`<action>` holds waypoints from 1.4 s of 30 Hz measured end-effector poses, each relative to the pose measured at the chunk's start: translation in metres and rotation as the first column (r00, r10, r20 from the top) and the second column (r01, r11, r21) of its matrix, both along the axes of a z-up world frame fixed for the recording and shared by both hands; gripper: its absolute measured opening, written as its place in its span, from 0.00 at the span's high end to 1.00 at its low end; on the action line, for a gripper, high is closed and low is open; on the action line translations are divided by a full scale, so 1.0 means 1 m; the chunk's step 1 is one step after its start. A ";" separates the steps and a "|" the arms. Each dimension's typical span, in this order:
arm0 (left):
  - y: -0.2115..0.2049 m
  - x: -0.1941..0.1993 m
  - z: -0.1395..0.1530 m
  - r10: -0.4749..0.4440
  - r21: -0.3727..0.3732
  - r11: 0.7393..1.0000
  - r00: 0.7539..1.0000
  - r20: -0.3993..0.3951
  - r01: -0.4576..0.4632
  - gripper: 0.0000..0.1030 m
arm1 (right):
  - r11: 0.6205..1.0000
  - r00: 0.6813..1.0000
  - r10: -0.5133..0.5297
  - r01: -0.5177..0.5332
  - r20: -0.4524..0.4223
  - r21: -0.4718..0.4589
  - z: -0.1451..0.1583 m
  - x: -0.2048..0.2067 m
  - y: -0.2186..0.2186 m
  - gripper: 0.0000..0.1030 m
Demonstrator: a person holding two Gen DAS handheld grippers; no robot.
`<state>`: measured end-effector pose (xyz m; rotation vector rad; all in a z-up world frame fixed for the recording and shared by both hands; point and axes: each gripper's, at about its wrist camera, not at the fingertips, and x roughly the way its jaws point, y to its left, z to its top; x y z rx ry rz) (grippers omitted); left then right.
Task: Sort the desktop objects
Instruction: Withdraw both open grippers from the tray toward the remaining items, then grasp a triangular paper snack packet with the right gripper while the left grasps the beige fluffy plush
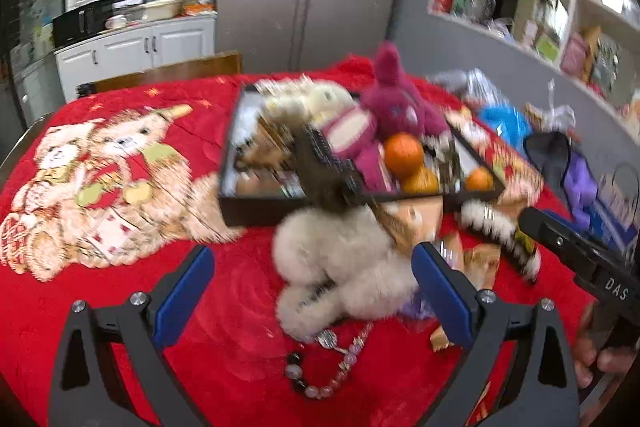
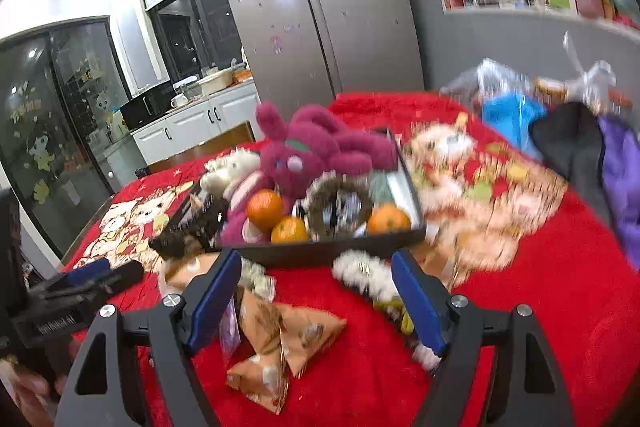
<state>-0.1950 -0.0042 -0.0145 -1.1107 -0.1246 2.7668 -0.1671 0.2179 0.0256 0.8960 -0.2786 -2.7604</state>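
Both claws, left claw (image 1: 312,291) and right claw (image 2: 316,291), gape empty. Near them a bead bracelet (image 1: 320,367), fluffy toy (image 1: 340,267) and snack packets (image 2: 280,339) lie unsorted on the desk; beyond, the tray (image 2: 320,251) already holds plush toys and oranges (image 2: 265,209).

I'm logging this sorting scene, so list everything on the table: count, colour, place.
Shallow black tray: one, mid-table.
Magenta plush rabbit: one, in the tray.
Cream plush toy: one, in the tray's far corner.
Oranges: three, in the tray's near side.
Fluffy cream plush: one, before the tray.
Bead bracelet: one, pale and dark, nearest the left gripper.
Tan snack packets: several, on the red blanket.
Blue bag: one, far right.
Left gripper: open.
Right gripper: open.
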 end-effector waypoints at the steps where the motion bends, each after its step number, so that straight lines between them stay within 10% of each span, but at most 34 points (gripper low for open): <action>1: 0.004 0.000 -0.005 -0.010 -0.022 1.000 1.000 0.008 0.010 0.03 | 1.000 1.000 -0.001 0.001 0.019 0.014 -0.005 -0.001 -0.001 0.23; 16: 0.009 -0.013 -0.033 -0.041 -0.056 0.997 0.997 0.064 0.044 0.03 | 0.984 0.991 0.042 -0.063 0.127 0.165 -0.040 -0.006 -0.030 0.23; 34: 0.014 -0.029 -0.052 -0.046 -0.092 0.994 0.984 0.169 0.062 0.05 | 0.994 0.971 0.053 -0.073 0.235 0.079 -0.063 -0.019 -0.020 0.23; 38: 0.021 -0.026 -0.052 -0.050 -0.147 0.986 0.987 0.156 0.073 0.24 | 0.993 0.971 0.054 -0.076 0.234 0.086 -0.063 -0.019 -0.021 0.25; 42: 0.025 -0.023 -0.049 -0.070 -0.159 0.983 0.989 0.133 0.091 0.49 | 0.992 0.972 0.078 -0.097 0.222 0.076 -0.061 -0.018 -0.022 0.59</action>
